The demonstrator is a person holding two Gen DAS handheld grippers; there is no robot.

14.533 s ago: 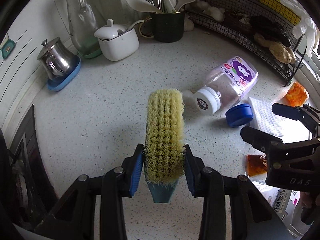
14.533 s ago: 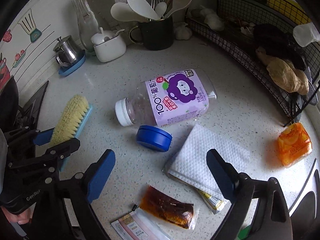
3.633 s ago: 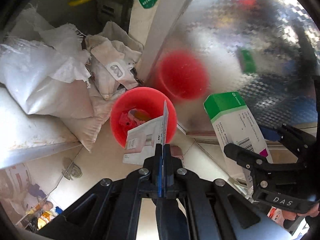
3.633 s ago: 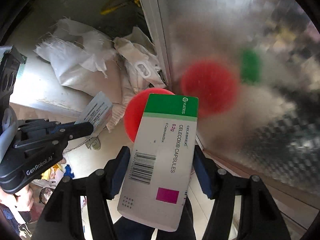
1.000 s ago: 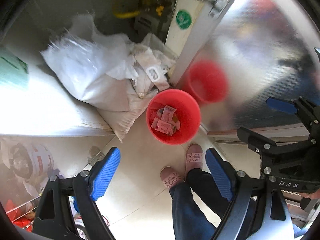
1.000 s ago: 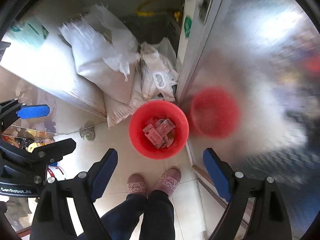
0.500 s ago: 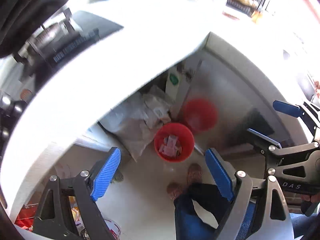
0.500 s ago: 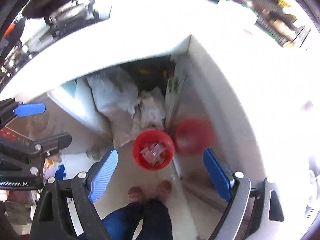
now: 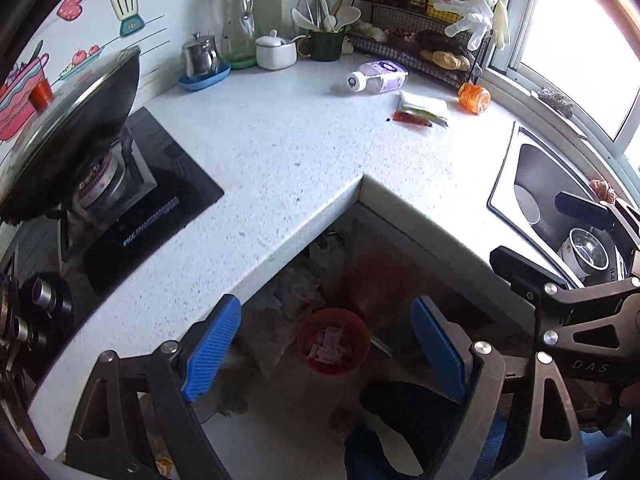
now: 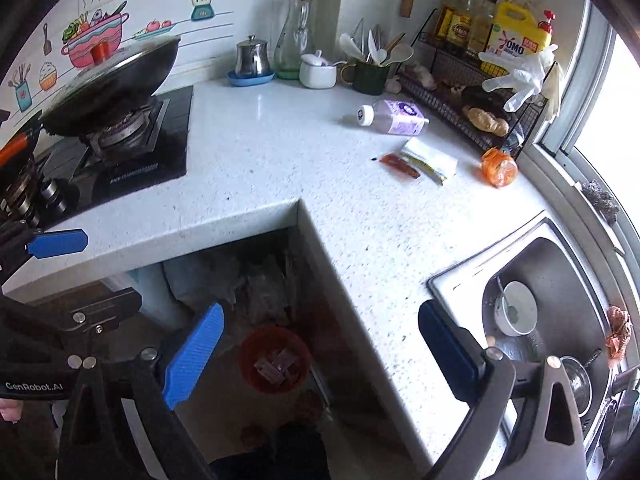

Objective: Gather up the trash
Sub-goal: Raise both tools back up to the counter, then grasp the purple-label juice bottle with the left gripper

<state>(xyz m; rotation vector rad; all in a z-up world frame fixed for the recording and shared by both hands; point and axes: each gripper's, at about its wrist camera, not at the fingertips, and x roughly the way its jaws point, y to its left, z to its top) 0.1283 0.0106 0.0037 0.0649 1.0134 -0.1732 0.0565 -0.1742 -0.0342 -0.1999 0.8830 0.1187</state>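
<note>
Both grippers empty over the corner kitchen table

Speckled white table (image 10: 280, 152) wraps a stove and a steel sink (image 10: 552, 264). Left gripper (image 9: 326, 350) fingers spread wide, empty; right gripper (image 10: 320, 350) fingers opening, nothing between them. Red bin (image 10: 274, 360) on the floor below holds trash; purple bottle (image 10: 394, 118), sauce packets (image 10: 400, 164) lie near the rack. Yellow jug (image 10: 516, 42) reads "OMO".

Daylight floods from the window (image 9: 576, 52) at the far right, blown out white. The desk (image 9: 280, 136) is bright; the floor beneath is dim and soft. Fisheye edges bend and darken.
</note>
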